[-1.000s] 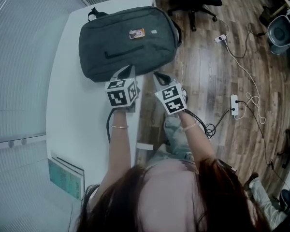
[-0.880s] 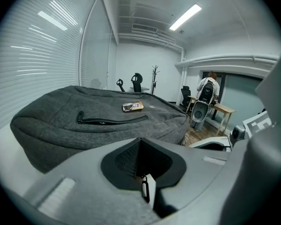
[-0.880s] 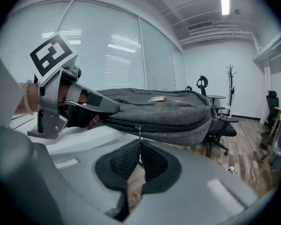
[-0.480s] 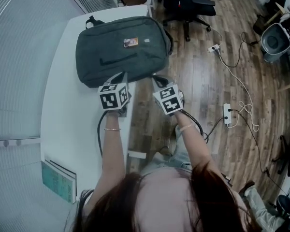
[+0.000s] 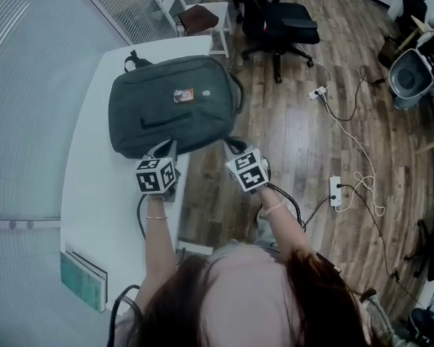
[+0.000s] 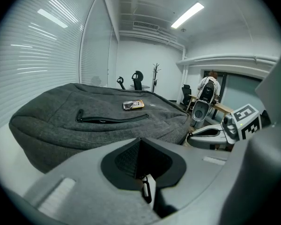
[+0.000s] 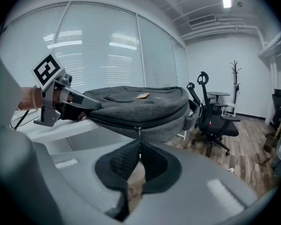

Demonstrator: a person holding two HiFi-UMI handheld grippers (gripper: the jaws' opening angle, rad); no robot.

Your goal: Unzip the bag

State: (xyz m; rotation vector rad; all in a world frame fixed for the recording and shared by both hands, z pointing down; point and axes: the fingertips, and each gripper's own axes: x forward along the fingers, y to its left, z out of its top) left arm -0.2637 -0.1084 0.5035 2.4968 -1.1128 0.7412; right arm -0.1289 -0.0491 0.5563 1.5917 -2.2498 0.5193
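A grey backpack (image 5: 170, 110) lies flat on the white table (image 5: 94, 194), its front pocket zip and a small badge facing up. My left gripper (image 5: 168, 145) rests against the bag's near edge with its jaws shut (image 6: 140, 156). A small dark tab (image 6: 147, 191) shows low between its pads; what it is I cannot tell. My right gripper (image 5: 229, 144) is at the bag's near right side, off the table's edge. In the right gripper view it (image 7: 139, 156) is shut on the zipper pull (image 7: 139, 136), which hangs from the slider on the bag's side zipper (image 7: 117, 121).
A black office chair (image 5: 278, 20) and a small white chair (image 5: 199, 20) stand beyond the table. A power strip with cables (image 5: 335, 191) lies on the wooden floor to the right. A book (image 5: 83, 280) sits on the table's near left, and a black cable (image 5: 139, 208) trails by my left arm.
My right gripper has slid to the right along the bag's near edge, away from the left gripper. The left gripper stays at the same spot on the bag. The head camera's view has shifted.
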